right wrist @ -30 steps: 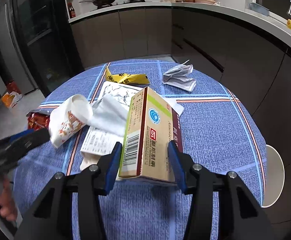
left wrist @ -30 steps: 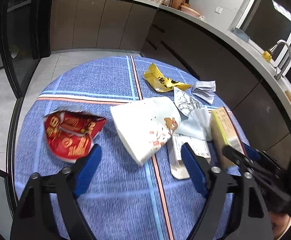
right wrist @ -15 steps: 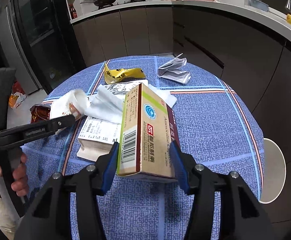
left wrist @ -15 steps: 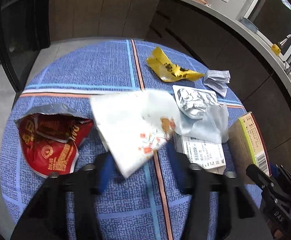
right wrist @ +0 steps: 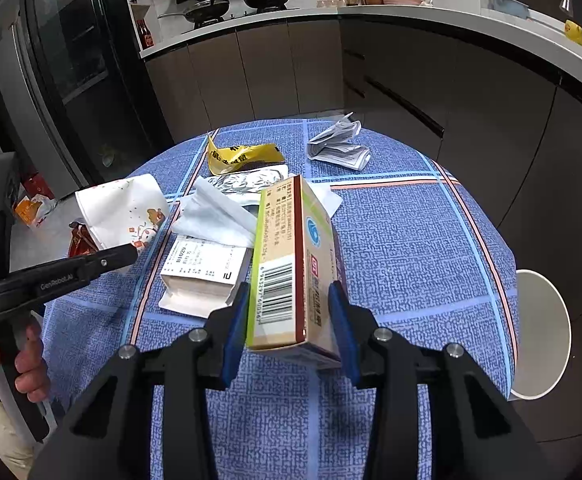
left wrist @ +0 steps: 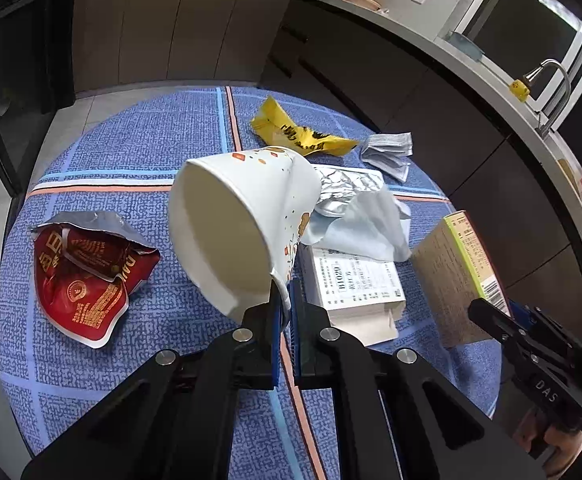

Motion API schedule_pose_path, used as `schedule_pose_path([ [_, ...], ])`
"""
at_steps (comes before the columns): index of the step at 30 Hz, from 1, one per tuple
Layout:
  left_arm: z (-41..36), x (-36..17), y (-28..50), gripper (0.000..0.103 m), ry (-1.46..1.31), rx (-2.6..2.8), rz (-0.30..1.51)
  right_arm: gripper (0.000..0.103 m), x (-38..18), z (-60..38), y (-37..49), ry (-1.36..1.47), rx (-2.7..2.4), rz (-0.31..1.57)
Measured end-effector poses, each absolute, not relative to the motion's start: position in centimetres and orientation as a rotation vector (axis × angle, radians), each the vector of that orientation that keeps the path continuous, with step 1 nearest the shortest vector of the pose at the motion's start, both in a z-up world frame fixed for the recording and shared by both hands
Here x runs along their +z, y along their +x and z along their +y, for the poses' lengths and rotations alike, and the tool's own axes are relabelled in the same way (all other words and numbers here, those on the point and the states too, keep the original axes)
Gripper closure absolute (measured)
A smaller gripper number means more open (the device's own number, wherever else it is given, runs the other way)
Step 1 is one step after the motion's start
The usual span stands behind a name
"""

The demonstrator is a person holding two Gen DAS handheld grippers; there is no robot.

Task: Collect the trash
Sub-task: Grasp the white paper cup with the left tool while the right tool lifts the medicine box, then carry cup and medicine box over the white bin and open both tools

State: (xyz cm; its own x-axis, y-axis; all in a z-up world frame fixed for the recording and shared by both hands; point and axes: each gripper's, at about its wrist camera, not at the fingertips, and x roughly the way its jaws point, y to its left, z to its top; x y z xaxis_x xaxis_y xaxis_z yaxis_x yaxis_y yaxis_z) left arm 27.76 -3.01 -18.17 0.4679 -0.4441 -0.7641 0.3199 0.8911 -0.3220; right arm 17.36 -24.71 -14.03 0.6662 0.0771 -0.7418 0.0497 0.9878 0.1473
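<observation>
Left wrist | left claw (left wrist: 285,300) pinching one cup (left wrist: 243,216) | right claw (right wrist: 289,312) clamping one box (right wrist: 295,256)

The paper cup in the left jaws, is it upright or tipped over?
Tipped. The paper cup hangs sideways from the left gripper, pinched by its rim, mouth facing the camera; the inside visible looks empty.

- The paper cup (left wrist: 243,216) covers the middle of the table (left wrist: 151,140), and its base cannot be seen behind its wide mouth.
- The white tissue (left wrist: 363,220) lies over part of the foil sheet (left wrist: 347,184) and the top of the white pouch (left wrist: 355,284).
- In the right wrist view the medicine box (right wrist: 295,264) hides the near right corner of this pouch, and the red snack bag (right wrist: 81,236) is almost fully behind the cup.
- The small print on the folded leaflet (right wrist: 339,148) is too small to read.
- The person's hand (right wrist: 19,364) is cut by the left edge.
</observation>
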Motion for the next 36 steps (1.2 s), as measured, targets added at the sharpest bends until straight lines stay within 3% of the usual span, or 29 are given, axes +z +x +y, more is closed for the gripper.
schedule_pose_path([
  [16, -6.4, -10.8, 22.5, 0.099, -0.093, -0.597, 0.831, 0.068, -9.5, -27.6, 13.1, 0.24, 0.026, 0.722],
  [27, -14.8, -8.4, 19.6, 0.099, -0.012, -0.774, 0.781, 0.068, -6.5, -34.4, 8.0, 0.303, -0.102, 0.605],
  [36, -24.4, -8.2, 17.8, 0.099, 0.073, -0.932, 0.793, 0.068, -7.4, -40.7, 4.3, 0.374, -0.237, 0.569],
])
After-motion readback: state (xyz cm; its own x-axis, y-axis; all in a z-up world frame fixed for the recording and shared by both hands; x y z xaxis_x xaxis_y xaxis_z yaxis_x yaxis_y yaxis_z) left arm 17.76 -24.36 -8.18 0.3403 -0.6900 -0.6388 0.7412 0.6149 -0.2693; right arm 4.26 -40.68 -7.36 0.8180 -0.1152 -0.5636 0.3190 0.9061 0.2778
